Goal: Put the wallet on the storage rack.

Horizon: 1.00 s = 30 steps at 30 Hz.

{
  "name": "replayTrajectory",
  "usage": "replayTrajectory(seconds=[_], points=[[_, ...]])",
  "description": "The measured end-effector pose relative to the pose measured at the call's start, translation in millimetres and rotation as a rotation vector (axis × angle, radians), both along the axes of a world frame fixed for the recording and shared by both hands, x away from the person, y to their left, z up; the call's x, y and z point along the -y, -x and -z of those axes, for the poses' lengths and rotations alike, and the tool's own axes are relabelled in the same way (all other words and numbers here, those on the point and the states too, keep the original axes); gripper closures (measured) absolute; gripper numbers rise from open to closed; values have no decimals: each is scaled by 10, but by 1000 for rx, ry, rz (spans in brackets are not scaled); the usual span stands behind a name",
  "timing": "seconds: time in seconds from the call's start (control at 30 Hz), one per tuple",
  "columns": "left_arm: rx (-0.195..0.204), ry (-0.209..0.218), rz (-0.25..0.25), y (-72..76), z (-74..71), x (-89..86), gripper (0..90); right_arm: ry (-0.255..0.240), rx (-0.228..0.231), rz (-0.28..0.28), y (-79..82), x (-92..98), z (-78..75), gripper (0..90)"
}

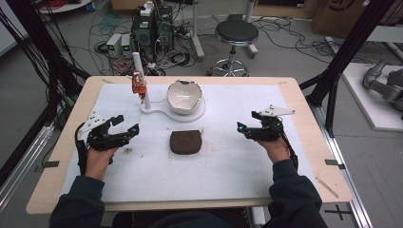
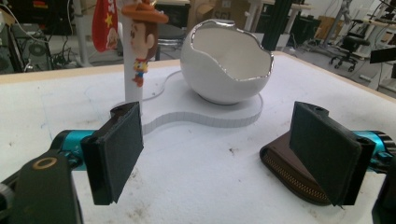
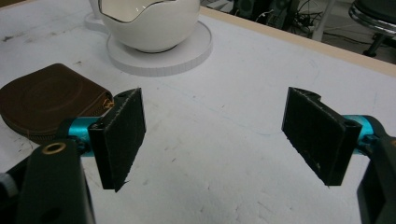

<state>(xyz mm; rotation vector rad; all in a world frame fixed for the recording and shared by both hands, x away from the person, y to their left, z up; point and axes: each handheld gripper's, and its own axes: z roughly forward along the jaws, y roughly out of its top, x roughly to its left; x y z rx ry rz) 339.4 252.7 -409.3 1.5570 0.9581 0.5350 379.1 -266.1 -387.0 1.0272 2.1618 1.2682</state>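
1. Both sets of tongs are spread wide with nothing between their pads: the left tongs [image 1: 124, 125] rest at the left side of the worktop [image 1: 304, 109], and the right tongs [image 1: 247, 126] rest at the right side.
2. Each is held by a hand with a dark sleeve coming in from the near edge, and the two point inward toward the middle of the white mat [image 1: 228, 161].
3. Between them, near the centre of the mat, lies a brown zipped pouch [image 1: 186, 142], flat and well apart from both tongs.
4. Seen from the left gripper view, the left tongs [image 2: 229, 149] frame bare mat, and the pouch [image 2: 285, 172] sits low on the right, partly behind the right-hand pad, its zip edge showing.
5. Seen from the right gripper view, the right tongs [image 3: 215, 135] also frame bare mat, with the pouch [image 3: 46, 100] off to the left, just behind the left-hand pad.
6. Beyond the pouch stands a white eggshell-shaped bowl [image 1: 184, 96] with a jagged rim, upright on a white base plate [image 1: 157, 110].
7. On the same plate, left of the bowl, a white post [image 1: 141, 80] stands upright with a small cowboy figure [image 1: 138, 84] hanging on it.
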Motion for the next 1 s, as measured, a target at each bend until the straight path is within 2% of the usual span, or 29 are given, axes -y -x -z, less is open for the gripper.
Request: replayTrajectory(seconds=[0.2,0.33,0.43,0.5,0.57,0.63,0.83,1.0], points=[[-19,2,10,-30,18,25,181,4,-14,-14,-9,-17,16,220],[-31,1,28,-32,34,101,181,-19,-41,-38,-14,-65,51,220],[-40,-13,43,-41,44,173,182,-12,-77,-74,-16,-193,103,220],[-45,-15,51,-51,53,221,182,-8,-86,-111,-33,-291,136,219],[-55,-26,62,-64,68,260,183,-26,-109,-141,-52,-383,168,219],[-77,-34,70,-82,93,304,187,-22,-135,-166,-80,-473,206,219],[-145,-61,139,-175,189,492,224,-14,-206,-229,-149,-732,345,220],[-206,-110,183,-236,265,684,251,-24,-244,-274,-217,-914,445,219]])
